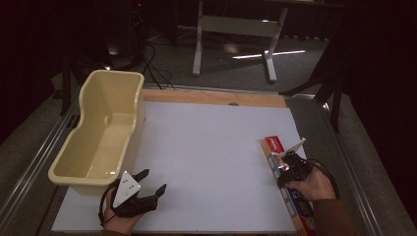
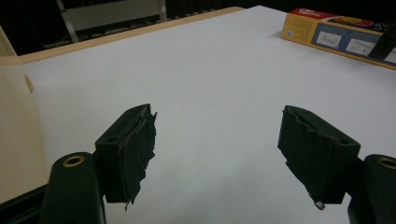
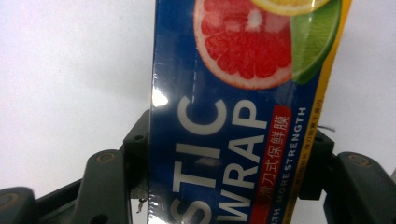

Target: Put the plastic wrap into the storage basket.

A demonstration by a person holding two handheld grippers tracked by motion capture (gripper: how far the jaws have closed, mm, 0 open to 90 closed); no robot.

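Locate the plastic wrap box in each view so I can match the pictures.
High view: plastic wrap box lies along the white board's right edge, under the right claw.
Left gripper view: the box sits at top right, far across the board.
Right gripper view: the box runs up the centre between the jaws.
Shared landmark: the white board.

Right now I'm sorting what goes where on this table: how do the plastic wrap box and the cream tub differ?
The plastic wrap box is long, narrow, closed and brightly printed in blue, yellow and red; the cream tub is wide, deep, open-topped and plain. The box lies flat along the white board's right edge with the right claw straddling it; the tub stands untouched at the left edge. Both rest on the table.
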